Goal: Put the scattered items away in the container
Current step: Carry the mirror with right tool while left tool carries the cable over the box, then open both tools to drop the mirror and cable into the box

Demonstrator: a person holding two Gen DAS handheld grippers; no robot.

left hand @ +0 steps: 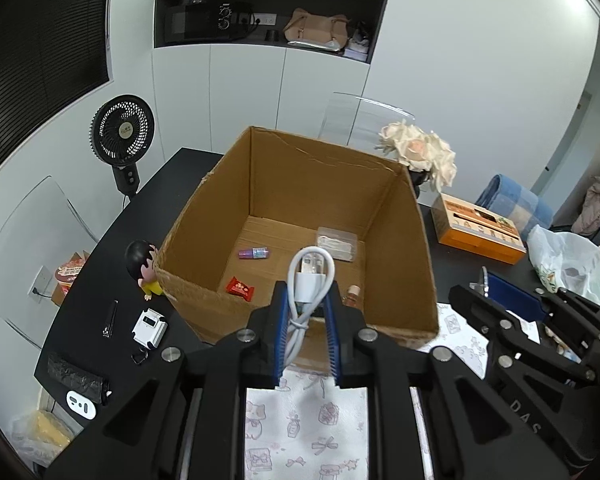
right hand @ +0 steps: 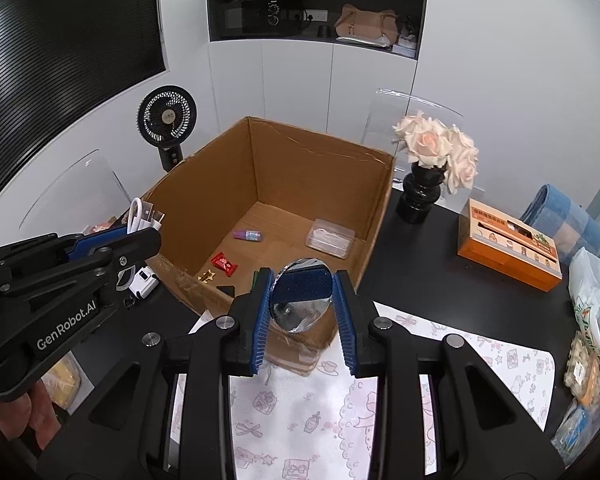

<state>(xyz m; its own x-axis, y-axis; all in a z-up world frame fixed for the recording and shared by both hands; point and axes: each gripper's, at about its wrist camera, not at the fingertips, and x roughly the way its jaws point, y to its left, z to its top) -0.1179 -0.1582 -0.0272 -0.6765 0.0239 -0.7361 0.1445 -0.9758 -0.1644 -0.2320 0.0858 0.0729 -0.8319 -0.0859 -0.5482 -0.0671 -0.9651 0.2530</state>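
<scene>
Both grippers hovered at the near rim of the open cardboard box. The left gripper had its blue fingers closed on a coiled white USB cable, its loop poking above the box's near wall. The right gripper pinched a small round mirror (its face reflected the blue pad). Inside the box lay a red candy wrapper, a purple vial and a clear plastic case
</scene>
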